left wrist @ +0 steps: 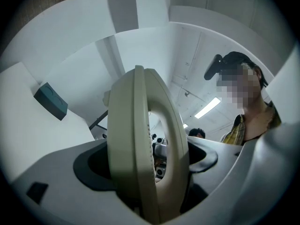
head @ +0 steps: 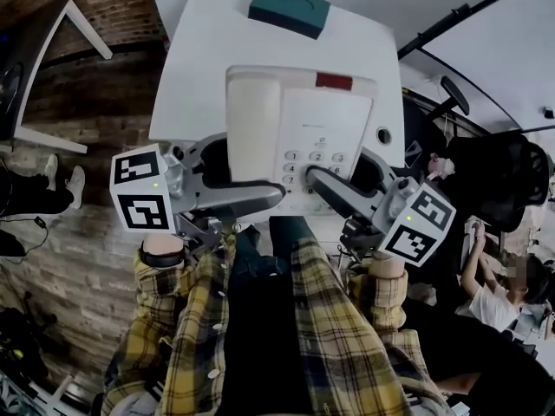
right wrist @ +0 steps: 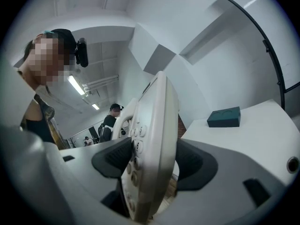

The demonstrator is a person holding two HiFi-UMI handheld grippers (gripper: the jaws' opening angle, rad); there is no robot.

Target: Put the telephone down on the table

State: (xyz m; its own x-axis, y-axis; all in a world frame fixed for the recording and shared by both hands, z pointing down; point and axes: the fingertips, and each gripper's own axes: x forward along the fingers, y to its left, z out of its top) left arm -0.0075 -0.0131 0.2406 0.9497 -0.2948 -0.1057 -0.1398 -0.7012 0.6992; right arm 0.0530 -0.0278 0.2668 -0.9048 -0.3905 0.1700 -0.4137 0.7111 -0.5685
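Note:
The cream telephone [head: 295,128], with its handset in the cradle on the left and the keypad on the right, is held face up over the near edge of the white table [head: 208,50]. My left gripper [head: 260,196] is shut on its handset side. My right gripper [head: 325,185] is shut on its keypad side. In the left gripper view the telephone [left wrist: 140,144] stands edge-on between the dark pads of the left gripper [left wrist: 150,172]. The right gripper view shows the telephone [right wrist: 152,149] the same way, buttons to the left, inside the right gripper [right wrist: 150,168]. Whether it touches the table I cannot tell.
A dark teal box [head: 290,9] lies at the table's far edge, well beyond the telephone. A round hole [head: 383,134] sits near the table's right edge. A brick-patterned floor and a white frame [head: 61,68] are at left. A seated person [head: 494,293] and a black chair [head: 494,180] are at right.

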